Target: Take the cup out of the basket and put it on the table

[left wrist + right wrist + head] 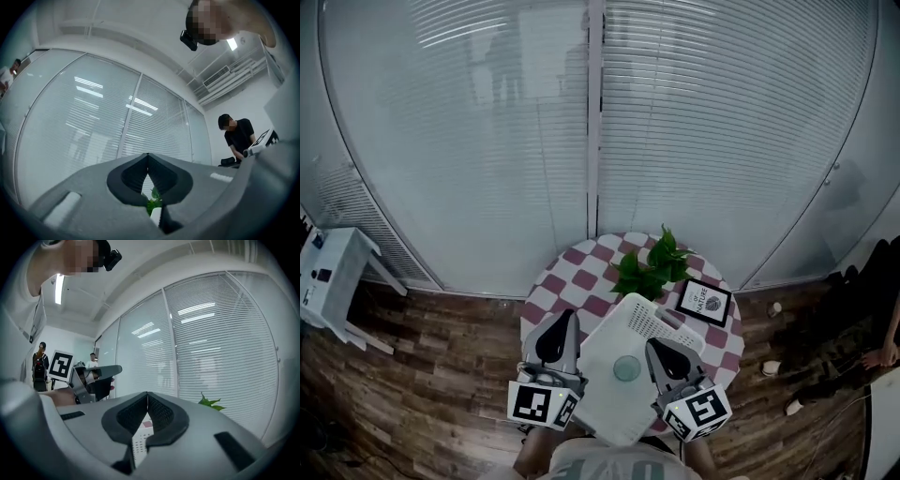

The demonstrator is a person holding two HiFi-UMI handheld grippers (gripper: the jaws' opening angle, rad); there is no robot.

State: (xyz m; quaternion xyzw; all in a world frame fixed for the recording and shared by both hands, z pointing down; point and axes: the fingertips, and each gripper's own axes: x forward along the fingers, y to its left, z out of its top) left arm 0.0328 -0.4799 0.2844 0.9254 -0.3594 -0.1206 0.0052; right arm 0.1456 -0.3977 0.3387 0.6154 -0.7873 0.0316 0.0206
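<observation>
We hold our left gripper (563, 326) and right gripper (662, 349) over the near side of the round table (581, 272), which has a red-and-white checked cloth. Both pairs of fingers are pressed tip to tip, and nothing is caught between them. The white perforated basket (609, 412) sits on the table between the two grippers, its sides just inside each set of fingertips. The pale translucent cup (626, 367) rests in the basket, just left of our right fingers and a little further from our left ones, touched by neither. Ahead of both sets of fingertips, beyond the basket, we see a green leafy plant (652, 267). A framed picture (705, 302) lies ahead and to the right of our right fingers.
</observation>
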